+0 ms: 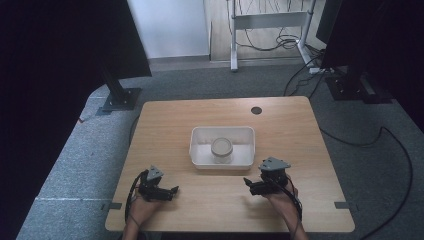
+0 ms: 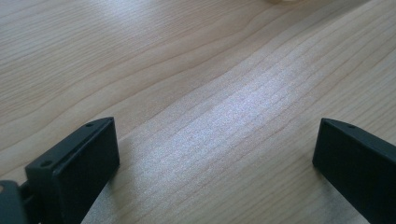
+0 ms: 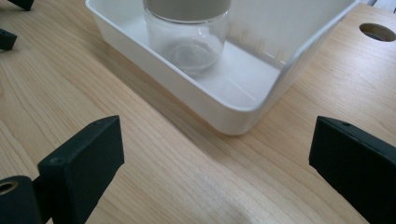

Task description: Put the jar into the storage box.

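A clear glass jar with a grey lid stands upright inside the shallow white plastic tray at mid-tabletop. Just short of the tray, the left tool and right tool rest low, jaws spread apart and empty, seemingly poised to reach in.

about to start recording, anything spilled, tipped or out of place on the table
Nothing stands out. The clear glass jar with a grey lid stands upright inside the white rectangular plastic tray, which sits square on the light wooden table. No spills or damage visible.
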